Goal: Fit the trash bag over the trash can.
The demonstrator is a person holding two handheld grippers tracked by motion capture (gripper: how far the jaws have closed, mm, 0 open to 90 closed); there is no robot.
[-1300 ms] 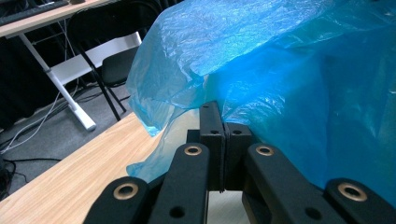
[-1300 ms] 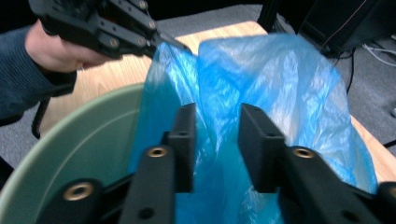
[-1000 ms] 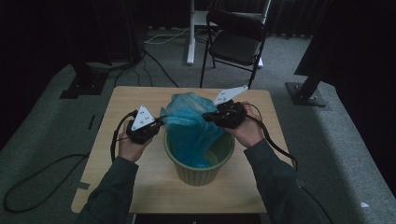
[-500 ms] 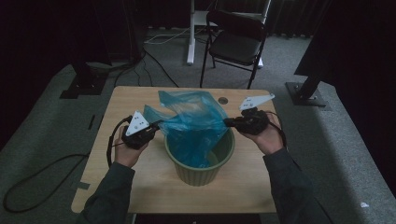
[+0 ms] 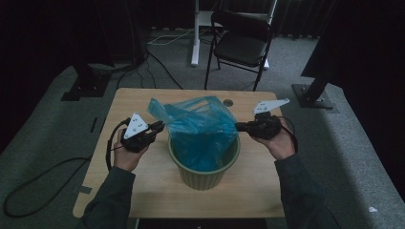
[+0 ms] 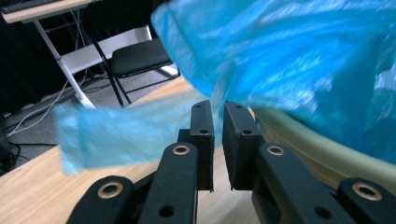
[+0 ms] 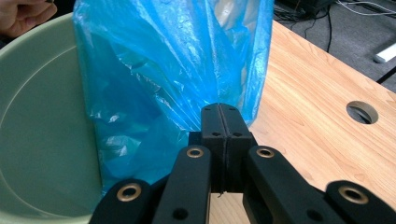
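High view: bag (image 5: 203,129) stretched over bin (image 5: 203,167).
Right gripper (image 7: 223,122) clamped on film at 3 o'clock; left gripper (image 6: 217,123) slightly apart at 9. Thin, slippery, tearable — best pinched at rim.

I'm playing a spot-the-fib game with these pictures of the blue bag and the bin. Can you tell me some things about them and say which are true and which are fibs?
1. The blue bag sits partly inside the green bin. True.
2. The right gripper has its jaws wide open. False: they are pressed together on the edge of the bag.
3. The bin stands on the floor. False: it stands on the wooden table.
4. A black chair stands beyond the far side of the table. True.
5. The left gripper has a narrow gap between its jaws, close to the bag. True.
6. The bag is red. False: it is blue.
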